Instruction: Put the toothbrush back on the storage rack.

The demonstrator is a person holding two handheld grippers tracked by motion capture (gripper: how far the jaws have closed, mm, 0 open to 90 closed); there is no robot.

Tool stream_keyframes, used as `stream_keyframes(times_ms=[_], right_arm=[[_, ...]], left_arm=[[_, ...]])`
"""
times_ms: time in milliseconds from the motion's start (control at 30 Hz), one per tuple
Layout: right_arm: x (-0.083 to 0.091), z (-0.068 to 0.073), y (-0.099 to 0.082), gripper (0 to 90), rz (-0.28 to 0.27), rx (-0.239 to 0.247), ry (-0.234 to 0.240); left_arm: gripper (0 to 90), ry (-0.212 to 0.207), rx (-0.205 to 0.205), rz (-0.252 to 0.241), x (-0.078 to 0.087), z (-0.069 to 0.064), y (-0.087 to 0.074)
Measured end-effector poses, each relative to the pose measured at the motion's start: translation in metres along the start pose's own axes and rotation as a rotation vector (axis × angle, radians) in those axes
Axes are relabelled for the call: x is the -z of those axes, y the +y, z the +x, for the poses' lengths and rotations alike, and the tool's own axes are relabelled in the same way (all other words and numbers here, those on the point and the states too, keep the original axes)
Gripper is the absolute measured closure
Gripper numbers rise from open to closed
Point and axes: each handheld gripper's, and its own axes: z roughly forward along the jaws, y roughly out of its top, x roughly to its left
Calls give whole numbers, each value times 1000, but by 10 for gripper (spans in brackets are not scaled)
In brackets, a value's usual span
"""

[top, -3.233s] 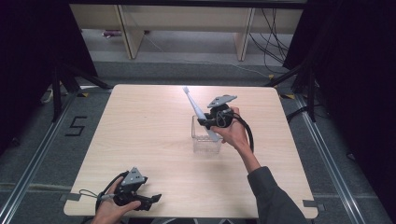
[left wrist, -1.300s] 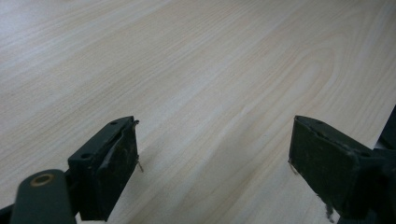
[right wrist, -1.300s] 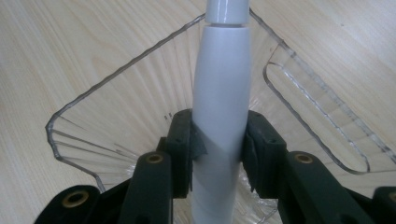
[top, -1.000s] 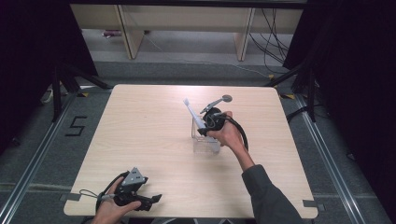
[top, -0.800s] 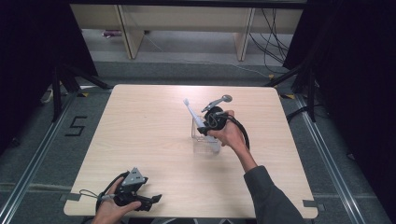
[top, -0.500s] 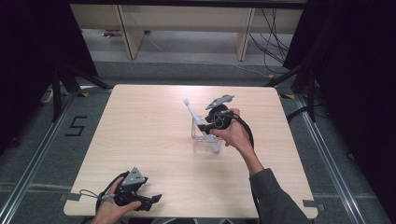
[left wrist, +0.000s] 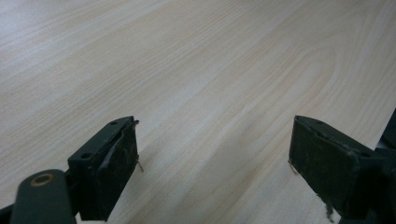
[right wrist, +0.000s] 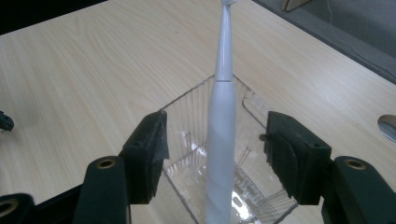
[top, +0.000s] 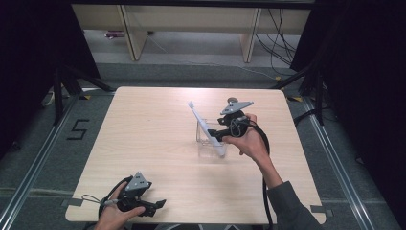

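A white electric toothbrush [top: 205,125] leans to the far left inside a clear ribbed plastic container [top: 207,143] near the middle of the table. My right gripper [top: 216,135] hovers just right of it, held in a hand. In the right gripper view the toothbrush [right wrist: 223,93] stands between the jaws of the right gripper [right wrist: 218,123]. Its jaws have just been opening, and neither pad touches the handle. The container [right wrist: 187,109] lies below them. My left gripper [top: 157,206] rests open at the table's front left, over bare wood [left wrist: 215,140].
The wooden table [top: 143,124] has free surface to the left of and behind the container. Wooden furniture legs [top: 131,33] and cables [top: 282,28] stand on the floor beyond the far edge. A "5" [top: 79,129] is marked on the floor at the left.
The right gripper has let go of the toothbrush, opened its jaws and drawn back to the right and upward. The toothbrush stays leaning in the container. The left gripper has kept still.
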Motion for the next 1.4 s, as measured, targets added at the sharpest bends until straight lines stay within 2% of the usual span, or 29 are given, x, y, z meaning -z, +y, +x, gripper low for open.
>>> stream_keyframes(times_ms=[200,233,267,300,333,367,467,500,533,567,600,633,667,700,733,767,800,833,867,933,1033,1100,1133,1167,1267,1333,1400], right_arm=[[11,0,-5,374,-27,0,-14],[12,-1,-6,373,-32,1,-17],[14,0,-7,369,-32,-4,-14],[15,-2,-8,366,-40,7,-18],[16,-2,-9,364,-41,7,-26],[17,-1,-11,361,-42,-15,-22],[20,-2,-15,351,-48,-17,-36],[22,-3,-17,349,-50,-7,-44],[21,-2,-19,349,-63,-12,-43],[23,-3,-20,349,-62,-6,-40],[25,-2,-22,349,-55,-30,-43],[25,-3,-23,349,-63,-4,-44],[26,-3,-24,348,-60,-10,-44],[27,-3,-25,348,-61,-9,-46],[26,-3,-27,348,-72,-13,-49],[27,-2,-28,348,-65,-36,-50],[27,-4,-28,348,-73,-11,-55],[27,-4,-28,348,-75,-18,-51],[27,-4,-29,348,-75,-18,-51],[28,-2,-29,348,-70,-33,-51],[29,-2,-30,349,-66,-10,-51],[29,-1,-30,349,-68,-18,-35],[31,-1,-30,349,-70,-8,-49],[31,0,-30,349,-73,-20,-45],[33,-1,-31,349,-76,-11,-42],[36,0,-32,349,-72,-15,-55],[36,0,-34,349,-83,-19,-50]], left_arm=[[149,3,3,-2,0,0,0],[149,15,-20,6,1,2,0],[149,12,-22,9,1,3,1],[149,2,3,-3,1,1,0],[149,2,3,-2,1,1,0],[149,3,3,-3,1,1,0],[149,1,3,-3,1,0,0],[149,16,-23,11,1,3,1],[149,16,-27,10,1,3,0],[149,13,-21,10,1,2,0],[149,5,-1,1,1,1,0],[149,1,4,-7,0,1,0],[149,2,5,-2,1,1,0],[149,15,-21,8,1,3,0],[149,15,-25,9,1,3,1],[149,15,-24,8,1,3,1],[149,15,-23,9,1,3,1],[149,14,-25,10,1,3,1],[149,2,2,-3,1,1,0],[149,2,5,-5,1,1,0],[149,1,2,-4,1,1,0],[149,2,2,-4,1,1,0],[149,2,4,-6,1,1,0],[149,2,3,-5,1,1,0],[149,1,4,-6,1,1,0],[149,1,4,-6,1,1,0],[149,3,-9,5,2,1,0]])
